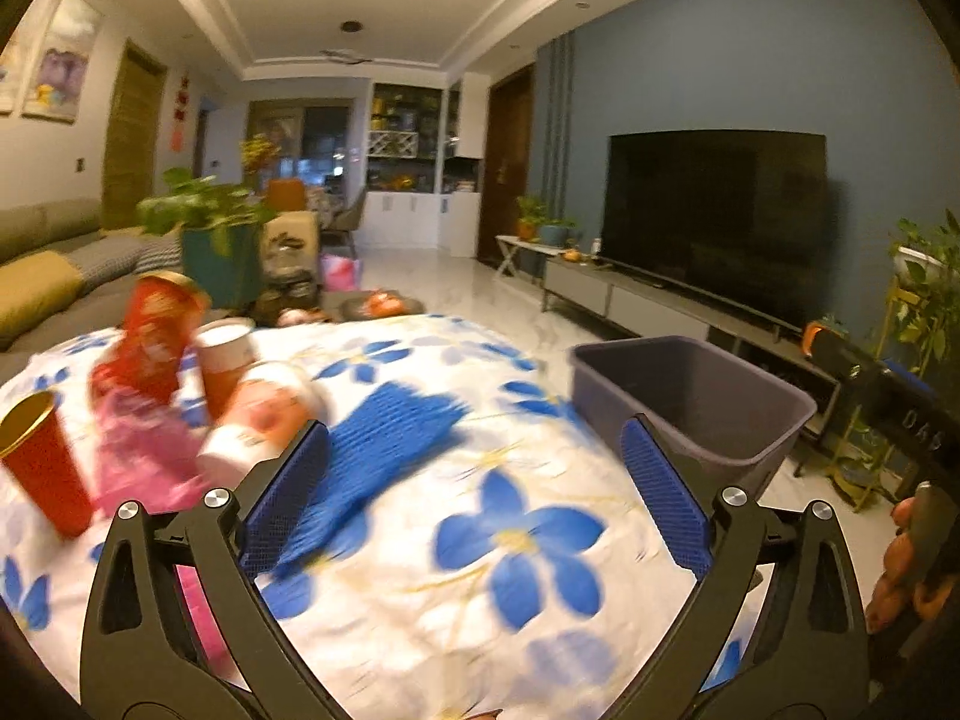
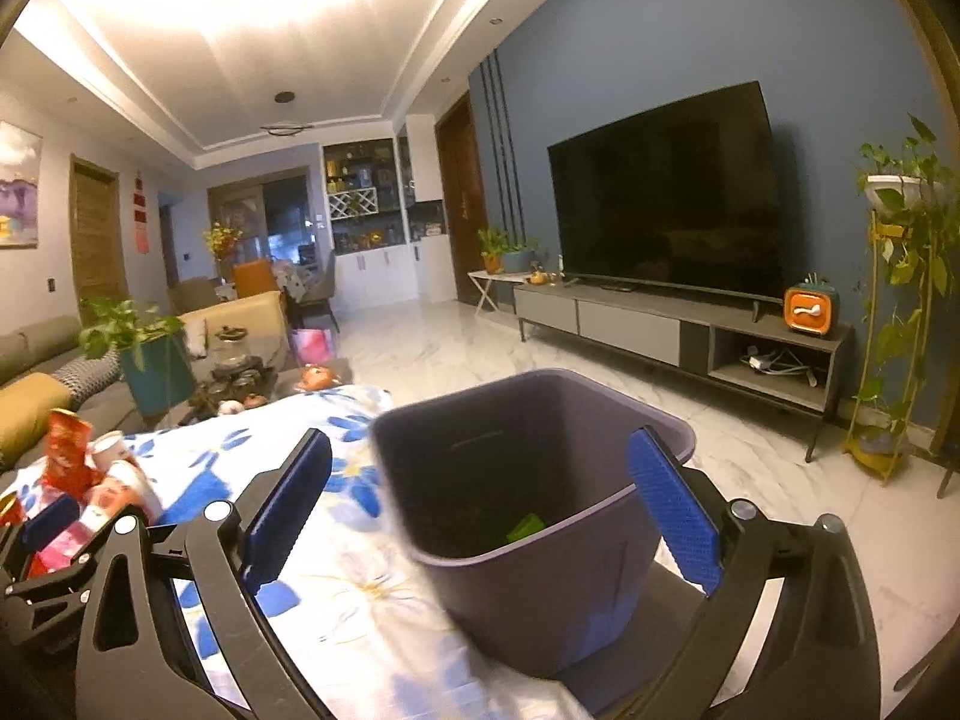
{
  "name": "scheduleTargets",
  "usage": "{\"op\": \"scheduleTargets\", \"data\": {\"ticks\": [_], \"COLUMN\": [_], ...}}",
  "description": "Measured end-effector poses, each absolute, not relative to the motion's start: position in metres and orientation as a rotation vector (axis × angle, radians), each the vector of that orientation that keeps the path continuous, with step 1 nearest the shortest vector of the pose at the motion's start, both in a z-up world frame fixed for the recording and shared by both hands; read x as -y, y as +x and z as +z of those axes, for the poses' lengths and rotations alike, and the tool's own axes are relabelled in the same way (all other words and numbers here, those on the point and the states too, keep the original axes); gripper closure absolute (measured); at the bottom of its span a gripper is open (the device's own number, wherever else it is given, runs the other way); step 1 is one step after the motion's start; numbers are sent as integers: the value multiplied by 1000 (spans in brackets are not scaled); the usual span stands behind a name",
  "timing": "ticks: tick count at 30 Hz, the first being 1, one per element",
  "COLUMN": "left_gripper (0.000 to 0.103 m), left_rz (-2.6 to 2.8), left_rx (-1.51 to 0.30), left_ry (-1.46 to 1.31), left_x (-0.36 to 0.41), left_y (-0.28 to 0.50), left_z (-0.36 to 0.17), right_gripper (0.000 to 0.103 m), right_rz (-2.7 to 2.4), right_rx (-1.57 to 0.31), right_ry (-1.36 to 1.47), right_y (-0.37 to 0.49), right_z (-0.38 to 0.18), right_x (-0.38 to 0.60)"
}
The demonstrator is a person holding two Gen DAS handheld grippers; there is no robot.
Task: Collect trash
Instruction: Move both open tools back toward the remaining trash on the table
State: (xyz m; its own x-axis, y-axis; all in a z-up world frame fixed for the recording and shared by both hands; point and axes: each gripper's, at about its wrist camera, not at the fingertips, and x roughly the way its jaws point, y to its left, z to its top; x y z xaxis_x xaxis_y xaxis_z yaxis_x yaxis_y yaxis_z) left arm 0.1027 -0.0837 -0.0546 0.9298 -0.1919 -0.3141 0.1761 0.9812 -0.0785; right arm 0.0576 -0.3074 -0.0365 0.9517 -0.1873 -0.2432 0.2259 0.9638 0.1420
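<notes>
Right wrist view: our right gripper [image 2: 480, 510] gapes empty at the grey bin [image 2: 528, 516]; left gripper [image 1: 474, 498] likewise spread. Trash pile [image 1: 180, 384] lies far left; we should approach low, one piece.

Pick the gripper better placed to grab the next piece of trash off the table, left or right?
Left, probably. The left gripper is open and empty, with the red cup and pile of wrappers close on its left. The right gripper, also open and empty, faces the grey bin, with the trash farther off.
</notes>
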Motion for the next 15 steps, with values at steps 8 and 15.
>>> {"op": "scheduleTargets", "data": {"ticks": [8, 15], "left_gripper": [7, 7], "left_rz": [-63, 29], "left_rx": [-321, -343], "left_ry": [-58, -73], "left_x": [29, -19], "left_y": [72, 54], "left_z": [-61, -79], "right_gripper": [8, 8], "right_rz": [-121, -41], "right_rx": [-252, -283], "right_ry": [142, 124], "right_y": [43, 37], "right_z": [-40, -53], "right_x": [259, 213]}}
